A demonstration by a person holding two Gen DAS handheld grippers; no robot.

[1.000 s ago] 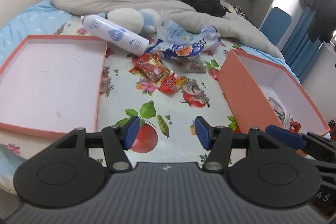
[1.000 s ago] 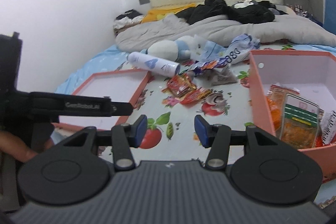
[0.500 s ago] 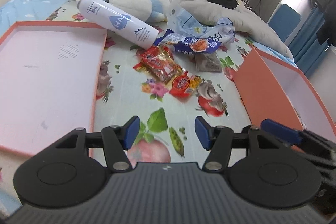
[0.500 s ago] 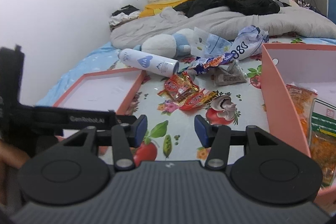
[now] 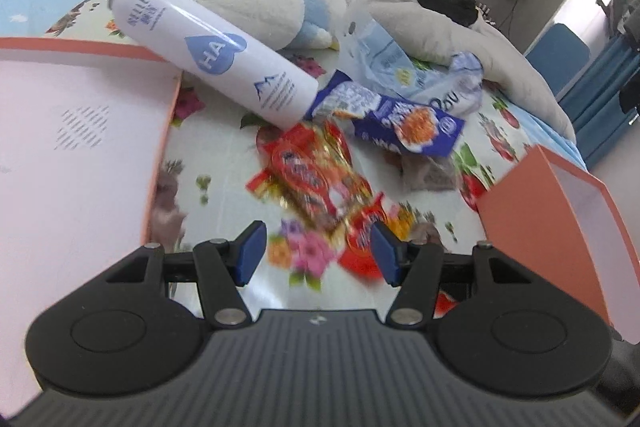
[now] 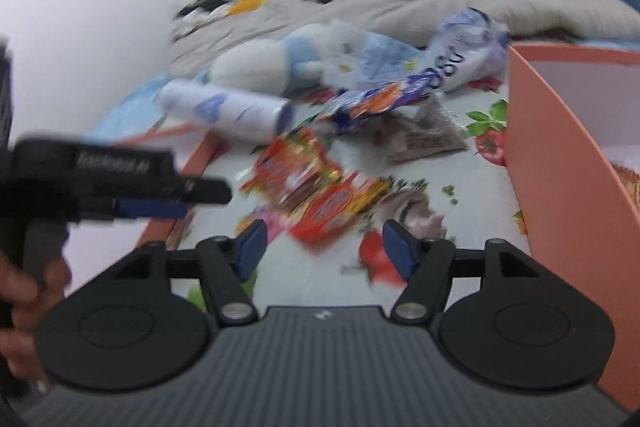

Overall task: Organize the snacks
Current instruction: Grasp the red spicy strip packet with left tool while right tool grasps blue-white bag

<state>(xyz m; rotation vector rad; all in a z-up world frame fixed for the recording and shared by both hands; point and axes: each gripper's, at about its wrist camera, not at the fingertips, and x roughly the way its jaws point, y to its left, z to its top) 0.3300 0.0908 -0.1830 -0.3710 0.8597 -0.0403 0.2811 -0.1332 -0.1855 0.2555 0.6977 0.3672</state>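
In the left wrist view, the left gripper (image 5: 318,253) is seen pitched down toward the bed (image 5: 224,163), its fingers set wide with nothing between them. A small red packet (image 5: 362,239) lies just ahead of the right-hand fingertip, partly hidden by it. The larger red-and-gold snack pack (image 5: 316,175) lies a little farther on, its long axis running diagonally from upper left to lower right across the line of the fingers. Beyond it, a blue snack bag (image 5: 404,127) and a white bottle (image 5: 212,55) are seen, the bottle resting against the corner of the flat pink lid (image 5: 80,163) at left. The open orange box (image 5: 560,227) stands to the right, apart from the packets.

In the right wrist view, which is blurred, the right gripper (image 6: 320,249) is also aimed down at the same cluster. Its jaws have just been opening and now stand wide, with no packet between them. The small red packet (image 6: 332,211) lies just ahead and between the fingertips' line; the red-and-gold snack pack (image 6: 296,163) is beyond it, to the left. The orange box (image 6: 560,155) rises close on the right, so this hand is judged the nearer to the box. The left gripper (image 6: 152,205) is seen at left, held in a hand (image 6: 24,291), with its tips short of the packets.
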